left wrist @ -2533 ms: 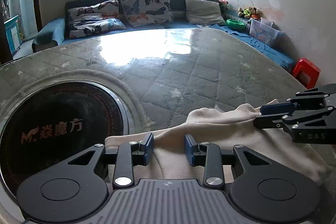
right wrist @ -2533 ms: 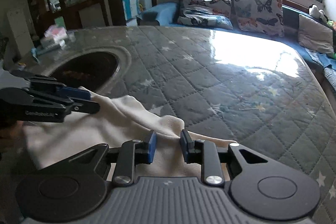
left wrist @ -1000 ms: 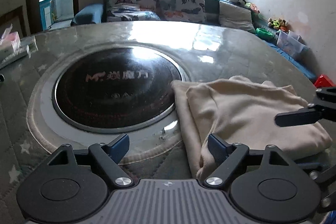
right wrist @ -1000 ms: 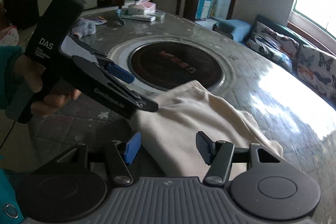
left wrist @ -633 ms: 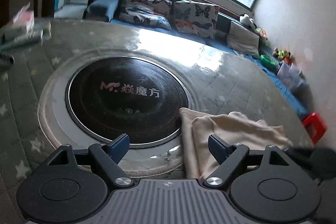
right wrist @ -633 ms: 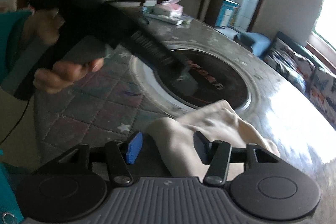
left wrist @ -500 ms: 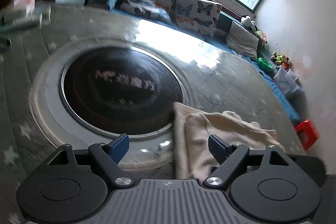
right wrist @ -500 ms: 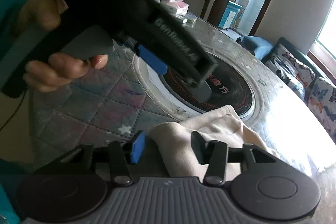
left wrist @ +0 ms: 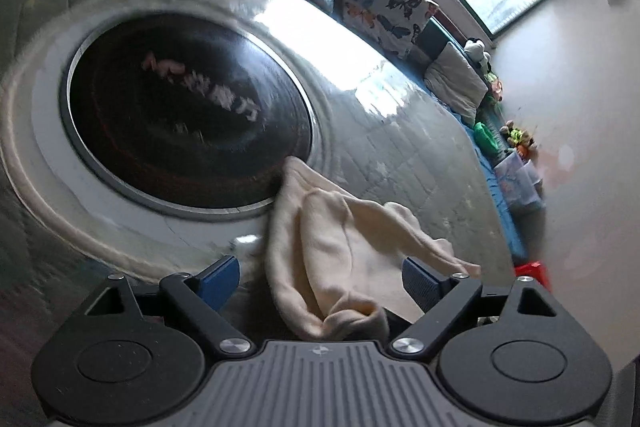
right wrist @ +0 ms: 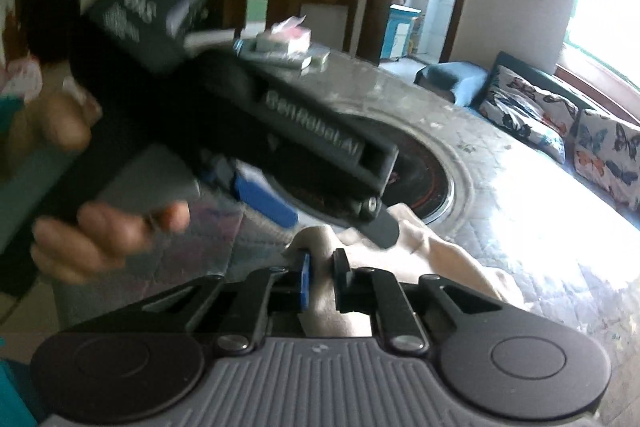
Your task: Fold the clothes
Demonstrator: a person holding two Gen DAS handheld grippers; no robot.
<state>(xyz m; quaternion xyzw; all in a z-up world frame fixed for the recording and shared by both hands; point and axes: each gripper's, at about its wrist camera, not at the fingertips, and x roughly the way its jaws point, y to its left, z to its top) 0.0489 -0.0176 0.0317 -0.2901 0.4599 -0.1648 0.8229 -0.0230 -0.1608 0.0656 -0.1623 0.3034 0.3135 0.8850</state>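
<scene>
Right tongs (right wrist: 320, 277) closing, pinching the crumpled cream fleece garment (left wrist: 340, 247) (left tongs (left wrist: 320, 281) opening wide around it, not gripping)

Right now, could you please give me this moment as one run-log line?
task: fold clothes | cream garment: bunched beside dark round inset | right gripper: closing on garment edge | left gripper: opening, garment between, ungripped

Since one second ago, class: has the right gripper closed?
Yes. The right gripper has narrowed onto a fold of the cream garment near the black round hob; the jaws are closing.
</scene>
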